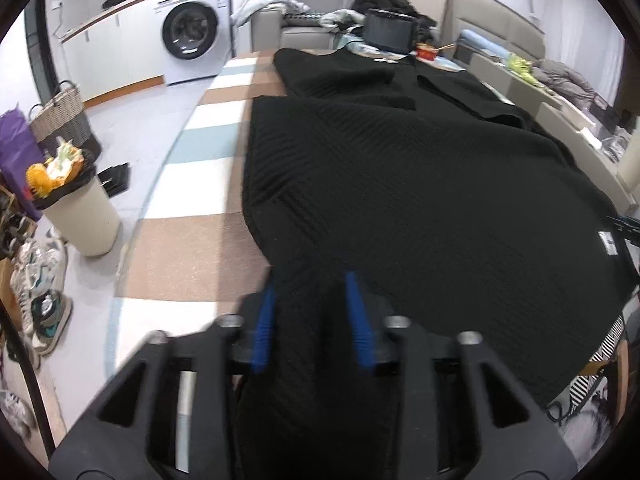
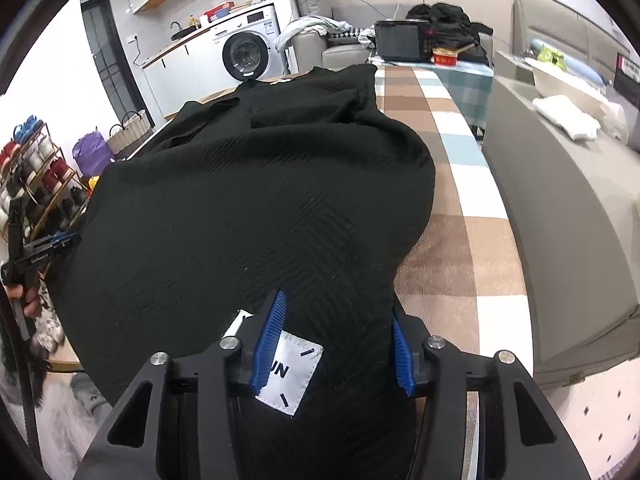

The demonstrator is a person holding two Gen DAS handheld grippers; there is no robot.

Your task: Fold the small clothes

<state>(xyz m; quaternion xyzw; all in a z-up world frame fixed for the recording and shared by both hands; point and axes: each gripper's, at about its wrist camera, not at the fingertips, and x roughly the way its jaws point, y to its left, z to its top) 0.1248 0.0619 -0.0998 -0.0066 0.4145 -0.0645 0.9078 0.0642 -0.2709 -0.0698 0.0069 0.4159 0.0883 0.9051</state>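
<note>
Left gripper and right gripper each clamp the black garment's near hem.

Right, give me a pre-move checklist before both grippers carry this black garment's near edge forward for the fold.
1. Left gripper holds the black garment: ok, fabric bunched between the blue fingers.
2. Right gripper holds the garment: ok, cloth fills the gap, with the white label lying between the fingers.
3. Both grips at the same edge: cannot tell; the hem is hidden under the fingers.
4. Far half lies flat on the checked table cover: not ok, folds and overlaps show near the far end.
5. Path ahead: ok nearby; the red bowl and black appliance stand beyond the garment.
6. Garment stays on the table: cannot tell at its left side.
</note>
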